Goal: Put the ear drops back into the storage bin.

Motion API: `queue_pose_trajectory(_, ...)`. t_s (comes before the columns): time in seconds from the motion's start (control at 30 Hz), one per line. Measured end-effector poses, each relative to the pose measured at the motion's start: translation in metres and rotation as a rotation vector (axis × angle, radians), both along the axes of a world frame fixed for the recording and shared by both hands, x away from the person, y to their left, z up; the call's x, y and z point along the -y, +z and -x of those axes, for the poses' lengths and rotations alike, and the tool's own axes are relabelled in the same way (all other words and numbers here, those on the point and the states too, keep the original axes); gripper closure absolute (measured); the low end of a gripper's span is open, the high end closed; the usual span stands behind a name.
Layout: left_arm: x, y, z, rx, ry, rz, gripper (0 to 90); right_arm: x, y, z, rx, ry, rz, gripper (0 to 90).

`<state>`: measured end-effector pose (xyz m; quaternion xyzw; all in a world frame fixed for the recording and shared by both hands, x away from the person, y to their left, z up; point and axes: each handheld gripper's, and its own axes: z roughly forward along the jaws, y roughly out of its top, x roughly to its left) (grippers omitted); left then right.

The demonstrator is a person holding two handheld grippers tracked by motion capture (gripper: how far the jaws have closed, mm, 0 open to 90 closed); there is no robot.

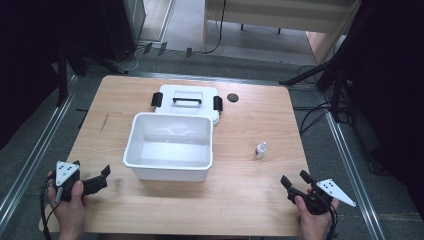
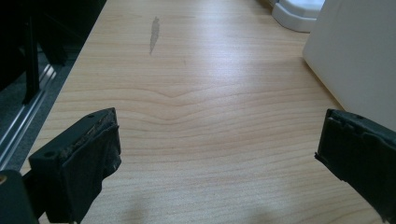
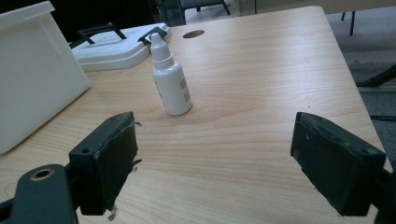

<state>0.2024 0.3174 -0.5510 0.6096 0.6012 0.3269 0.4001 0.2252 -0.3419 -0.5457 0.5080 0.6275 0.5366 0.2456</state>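
Note:
A white open box (image 1: 170, 146) stands in the middle of the wooden table (image 1: 250, 195); its wall (image 3: 32, 79) rises at the left of the right gripper view. Behind it lies its white lid (image 1: 187, 101) with black clips and handle. A small white dropper bottle (image 1: 260, 149) stands upright to the right of the box, and the same bottle (image 3: 171, 81) stands ahead of my right gripper's jaws. My left gripper (image 1: 106, 173) is held at the near left corner, open and empty. My right gripper (image 1: 294, 179) is held at the near right, open, nothing between its jaws.
A round dark hole (image 1: 232, 97) sits in the tabletop beside the lid. A grey scuff mark (image 2: 154, 33) shows on the wood ahead of the left gripper. Metal rails (image 1: 30, 160) run along both sides of the table, with dark stands beyond.

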Motion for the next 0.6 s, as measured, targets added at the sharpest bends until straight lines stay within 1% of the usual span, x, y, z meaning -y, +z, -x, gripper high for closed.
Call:
queue_pose_trajectory(0.03,0.0,0.0,0.0,0.0,0.0,0.001,0.0,0.0,0.0,0.0,-0.002,-0.003,0.009,14.7)
queue_pose_trajectory(0.23,0.0,0.0,0.0,-0.002,0.0,0.004,0.0,0.0,-0.001,0.0,-0.01,-0.017,-0.003,14.7)
queue_pose_trajectory(0.3,0.0,0.0,-0.001,-0.003,0.001,0.003,0.0,-0.001,0.0,-0.001,-0.01,-0.022,0.015,16.0)
queue_pose_trajectory(0.4,0.0,0.0,0.0,0.0,-0.001,0.003,0.0,-0.001,0.001,-0.001,-0.016,-0.027,0.029,17.8)
queue_pose_trajectory(0.47,0.0,0.0,0.0,-0.001,-0.002,0.002,0.0,0.0,0.003,-0.003,-0.029,-0.03,0.036,19.7)
queue_pose_trajectory(0.53,0.0,0.0,0.0,-0.002,-0.005,0.001,0.0,0.003,0.009,-0.006,-0.05,-0.028,0.059,21.6)
queue_pose_trajectory(0.57,0.0,0.0,0.0,-0.002,-0.005,0.001,0.0,0.003,0.009,-0.006,-0.05,-0.028,0.059,21.6)
queue_pose_trajectory(0.6,0.001,0.0,0.0,-0.002,-0.002,-0.001,0.0,0.003,0.011,-0.007,-0.056,-0.024,0.071,22.5)
